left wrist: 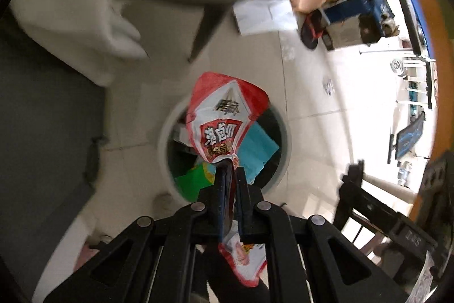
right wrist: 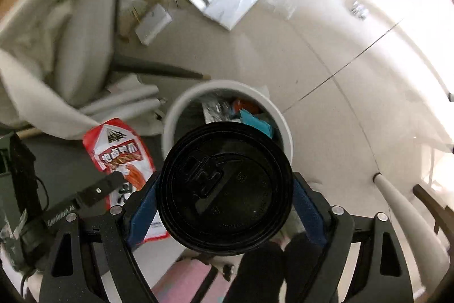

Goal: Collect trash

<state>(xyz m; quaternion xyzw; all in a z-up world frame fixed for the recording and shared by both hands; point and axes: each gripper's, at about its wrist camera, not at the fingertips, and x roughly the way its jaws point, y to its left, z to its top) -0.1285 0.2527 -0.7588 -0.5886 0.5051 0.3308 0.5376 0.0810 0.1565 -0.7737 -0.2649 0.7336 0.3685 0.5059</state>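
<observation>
The left tongs (left wrist: 230,171) are clamped on a red and white snack wrapper (left wrist: 224,118), which hangs over the round white bin (left wrist: 285,149) on the tiled floor (left wrist: 312,110). The right tongs (right wrist: 225,183) stand wide, their blue pads gripping a black cup lid (right wrist: 225,186) above the same bin (right wrist: 283,129), which already holds scraps.

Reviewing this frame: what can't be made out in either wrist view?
- Right wrist view: the cup body is hidden under its black lid.
- Both views: much of the bin contents is hidden, by the lid or by the snack wrapper.
- Left wrist view: the chair is motion-blurred.
</observation>
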